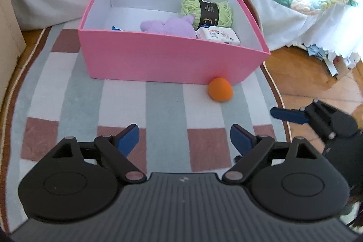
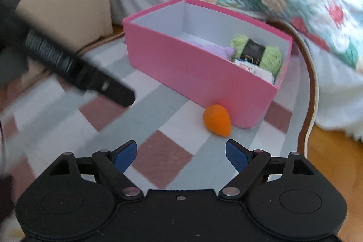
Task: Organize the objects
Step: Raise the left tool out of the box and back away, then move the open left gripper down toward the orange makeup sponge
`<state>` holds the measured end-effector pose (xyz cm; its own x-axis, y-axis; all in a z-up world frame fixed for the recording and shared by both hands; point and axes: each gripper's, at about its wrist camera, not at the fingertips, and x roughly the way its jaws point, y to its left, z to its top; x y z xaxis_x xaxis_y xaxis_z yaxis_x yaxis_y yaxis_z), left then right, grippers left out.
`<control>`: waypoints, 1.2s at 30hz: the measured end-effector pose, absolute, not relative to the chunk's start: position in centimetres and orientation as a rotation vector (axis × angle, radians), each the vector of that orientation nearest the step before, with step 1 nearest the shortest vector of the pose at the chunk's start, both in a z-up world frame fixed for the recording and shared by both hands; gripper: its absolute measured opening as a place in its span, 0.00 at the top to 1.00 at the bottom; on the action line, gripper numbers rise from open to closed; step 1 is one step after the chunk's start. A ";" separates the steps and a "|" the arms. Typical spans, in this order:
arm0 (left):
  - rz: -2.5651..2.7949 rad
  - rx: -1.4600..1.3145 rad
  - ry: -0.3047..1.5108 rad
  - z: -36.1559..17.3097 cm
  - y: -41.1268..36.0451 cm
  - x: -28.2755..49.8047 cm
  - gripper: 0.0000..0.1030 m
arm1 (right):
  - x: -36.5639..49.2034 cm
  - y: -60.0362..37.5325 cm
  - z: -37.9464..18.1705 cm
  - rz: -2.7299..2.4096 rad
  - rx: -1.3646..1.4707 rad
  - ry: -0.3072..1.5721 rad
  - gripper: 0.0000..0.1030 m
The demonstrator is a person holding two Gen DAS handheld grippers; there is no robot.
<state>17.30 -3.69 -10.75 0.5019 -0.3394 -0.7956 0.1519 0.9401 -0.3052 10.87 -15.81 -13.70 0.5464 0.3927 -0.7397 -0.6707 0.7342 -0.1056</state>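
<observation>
Resting: 1 orange sponge (image 1: 220, 89) beside 1 pink box (image 1: 168, 60) | both grippers' jaws spread, empty

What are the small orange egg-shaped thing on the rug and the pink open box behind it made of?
The small orange egg-shaped thing looks like soft matte foam, perhaps a makeup sponge: no shine, rounded edges. The pink open box looks like smooth matte cardboard: thin straight walls, crisp corners, white lining.

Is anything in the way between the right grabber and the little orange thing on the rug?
Nothing visible. The right gripper is open, with only bare checked rug before the orange egg-shaped sponge lying against the pink box.
</observation>
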 end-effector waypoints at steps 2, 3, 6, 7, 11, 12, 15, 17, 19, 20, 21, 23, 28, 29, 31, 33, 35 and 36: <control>-0.317 -0.237 0.977 -11.4 -3.8 17.6 0.15 | 10.7 -15.6 -14.7 0.659 -0.446 0.714 0.14; -0.324 -0.247 0.972 -11.7 -3.8 17.7 0.15 | 10.8 -15.5 -15.0 0.658 -0.460 0.703 0.14; -0.376 -0.295 1.009 -13.1 -3.9 18.7 0.15 | 11.4 -15.3 -15.8 0.666 -0.464 0.695 0.14; -0.378 -0.317 1.021 -13.6 -3.9 18.9 0.15 | 11.7 -15.3 -16.0 0.660 -0.455 0.691 0.14; -0.375 -0.331 1.010 -14.7 -4.3 19.8 0.15 | 13.1 -15.1 -16.9 0.631 -0.403 0.698 0.14; -0.374 -0.335 1.011 -15.0 -4.4 20.1 0.15 | 13.4 -15.0 -17.1 0.628 -0.399 0.700 0.14; -0.358 -0.349 0.995 -15.8 -4.5 20.7 0.15 | 14.3 -14.6 -17.8 0.614 -0.405 0.696 0.14; -0.315 -0.332 0.969 -16.3 -4.6 21.0 0.15 | 14.9 -14.4 -18.2 0.601 -0.403 0.694 0.14; -0.295 -0.318 0.953 -16.8 -4.6 21.2 0.15 | 15.5 -14.5 -18.6 0.601 -0.385 0.697 0.14; -0.294 -0.323 0.950 -17.1 -4.6 21.4 0.15 | 15.8 -14.5 -18.7 0.600 -0.374 0.703 0.14; -0.301 -0.334 0.946 -17.5 -4.6 21.6 0.15 | 16.1 -14.5 -18.8 0.599 -0.363 0.708 0.14; -0.312 -0.344 0.931 -17.9 -4.7 21.7 0.15 | 16.6 -14.5 -19.1 0.595 -0.353 0.715 0.14; -0.344 -0.312 0.914 -18.3 -5.9 21.9 0.15 | 18.0 -14.9 -19.8 0.554 -0.326 0.711 0.14; -0.350 -0.308 0.917 -18.3 -6.1 22.0 0.16 | 18.4 -15.1 -20.0 0.556 -0.309 0.723 0.14; -0.367 -0.300 0.917 -18.5 -6.7 22.2 0.16 | 18.9 -15.4 -20.2 0.559 -0.284 0.740 0.14; -0.384 -0.301 0.919 -18.6 -7.1 22.2 0.16 | 19.1 -15.6 -20.3 0.563 -0.273 0.748 0.14; -0.394 -0.301 0.925 -18.8 -7.4 22.3 0.16 | 19.1 -15.7 -20.4 0.568 -0.274 0.747 0.14; -0.402 -0.298 0.928 -18.8 -7.6 22.3 0.17 | 19.1 -15.7 -20.5 0.573 -0.276 0.750 0.14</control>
